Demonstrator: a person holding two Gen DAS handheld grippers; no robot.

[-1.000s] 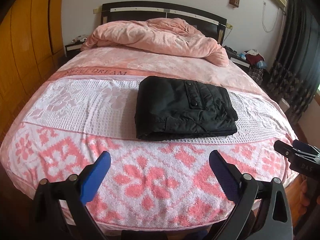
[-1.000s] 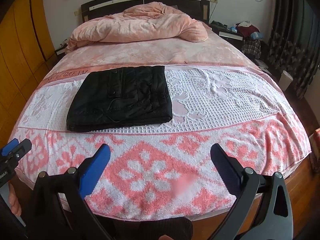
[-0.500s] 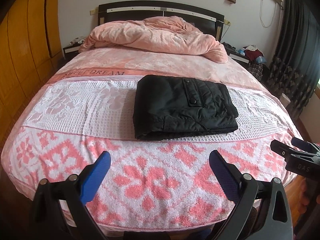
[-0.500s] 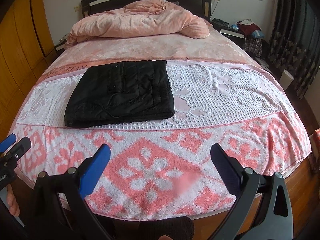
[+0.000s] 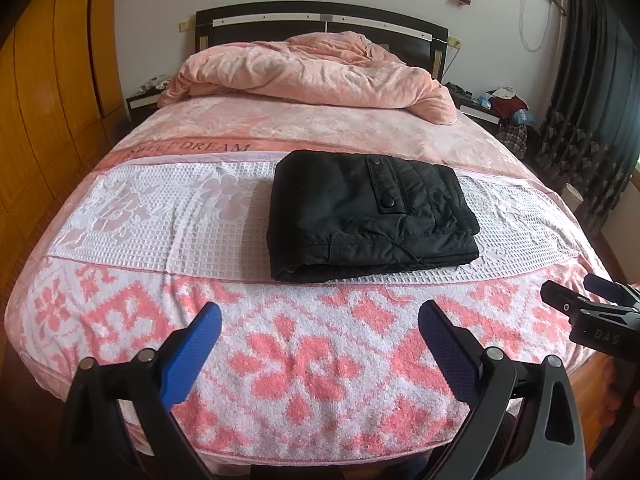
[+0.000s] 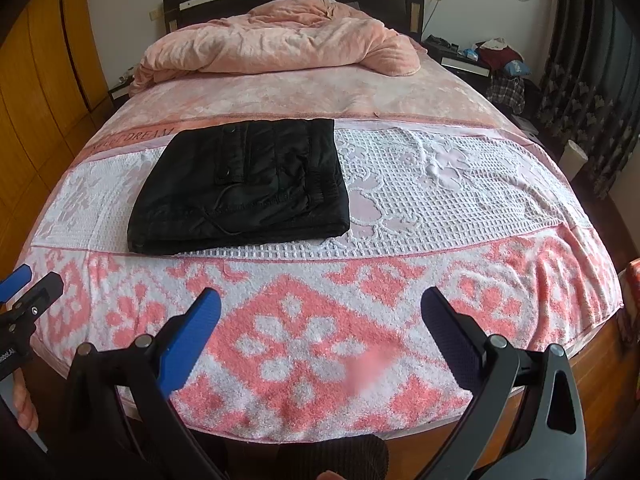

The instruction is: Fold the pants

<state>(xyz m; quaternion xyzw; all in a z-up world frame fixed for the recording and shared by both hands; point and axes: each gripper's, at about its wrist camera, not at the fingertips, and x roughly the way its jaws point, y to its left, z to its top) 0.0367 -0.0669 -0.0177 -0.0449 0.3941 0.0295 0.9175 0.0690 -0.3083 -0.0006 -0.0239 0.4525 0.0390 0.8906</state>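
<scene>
Lying flat on the white waffle band of the bed cover [image 5: 168,216], the black pants [image 5: 370,216] are folded into a thick rectangle, with a snap pocket flap on the top side. In the left wrist view they sit a little right of the middle; in the right wrist view the same pants [image 6: 244,196] sit left of the middle. Their near edge is close to the line where the white band meets the pink flower pattern.

The left tool [image 5: 318,346] hangs over the foot part of the bed [image 5: 60,304], its two blue-padded fingers [image 5: 192,354] spread wide, with nothing between them. The right tool [image 6: 320,342] is in the same state, fingers [image 6: 190,342] far apart and holding nothing, also above the pink flower pattern. Both tools are well apart from the pants and do not touch them. Each tool also shows at the edge of the other camera's view.

At the head of the bed a pink quilt [image 5: 312,72] is bunched up in front of the dark headboard [image 5: 320,20]. Dark curtains [image 5: 588,92] hang on the right side, and wooden wardrobe doors [image 5: 44,80] stand on the left.
</scene>
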